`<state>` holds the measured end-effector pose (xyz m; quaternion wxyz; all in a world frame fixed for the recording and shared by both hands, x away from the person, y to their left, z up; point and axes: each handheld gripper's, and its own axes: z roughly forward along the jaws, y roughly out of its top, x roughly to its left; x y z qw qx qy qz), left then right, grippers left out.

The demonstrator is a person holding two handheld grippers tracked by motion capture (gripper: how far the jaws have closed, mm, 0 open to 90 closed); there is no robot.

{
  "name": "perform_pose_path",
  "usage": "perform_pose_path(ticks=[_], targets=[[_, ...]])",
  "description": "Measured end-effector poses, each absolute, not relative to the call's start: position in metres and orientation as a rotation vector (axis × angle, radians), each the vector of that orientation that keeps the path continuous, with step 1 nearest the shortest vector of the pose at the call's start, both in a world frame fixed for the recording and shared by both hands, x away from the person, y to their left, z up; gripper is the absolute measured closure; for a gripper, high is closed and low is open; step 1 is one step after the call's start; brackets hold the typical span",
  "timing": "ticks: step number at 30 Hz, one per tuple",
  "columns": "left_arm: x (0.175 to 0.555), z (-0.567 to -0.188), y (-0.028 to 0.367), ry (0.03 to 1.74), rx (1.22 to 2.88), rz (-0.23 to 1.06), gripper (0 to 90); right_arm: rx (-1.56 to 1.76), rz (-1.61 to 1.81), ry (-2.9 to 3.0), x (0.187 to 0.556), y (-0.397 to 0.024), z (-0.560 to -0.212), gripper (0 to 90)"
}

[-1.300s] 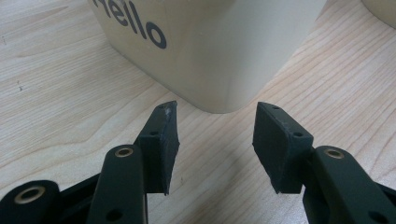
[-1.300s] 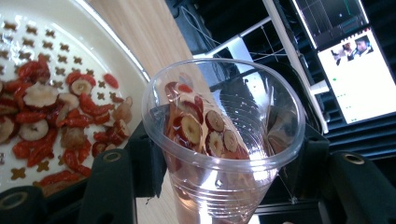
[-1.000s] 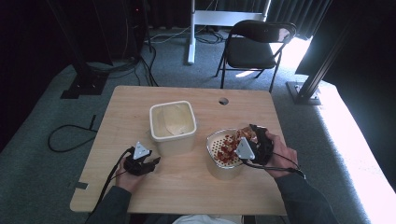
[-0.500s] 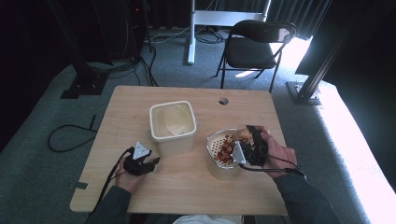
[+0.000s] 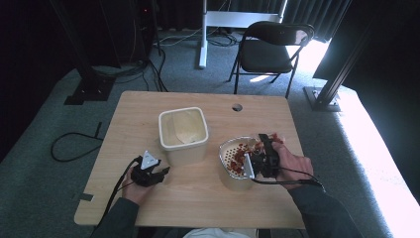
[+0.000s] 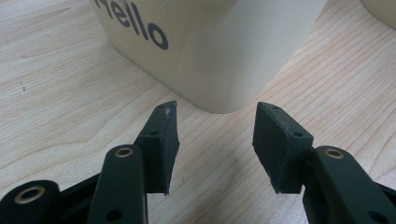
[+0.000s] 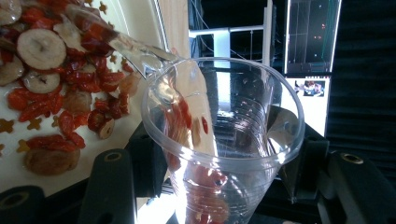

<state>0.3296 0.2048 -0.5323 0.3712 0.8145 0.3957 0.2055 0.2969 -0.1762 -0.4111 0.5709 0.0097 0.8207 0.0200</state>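
On the wooden table [image 5: 198, 198], the left gripper [image 5: 157, 174] rested at the near left, its jaws standing partly open around nothing, aimed at the cream container [image 5: 183, 133] just ahead (the word "Hello" printed on its side in the left gripper view). That container sat near the table's middle, open-topped. Just to its right sat a round metal bowl [image 5: 229, 163] holding red dried berries [image 7: 88, 79] and pale round slices. Over the bowl's right rim, the right gripper [image 5: 259, 159] was closed on a clear plastic cup [image 7: 224, 140], which leaned over the fruit. A few red pieces lay inside the cup.
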Motion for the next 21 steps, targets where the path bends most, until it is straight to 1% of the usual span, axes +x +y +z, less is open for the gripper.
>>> perform_pose_path(ticks=[21], targets=[[0.3296, -0.5323, 0.2046, 1.012, 2.09, 0.527, 51.0, -0.03, -0.021, 1.922, 0.2981, -0.1738, -0.4137, 42.8]])
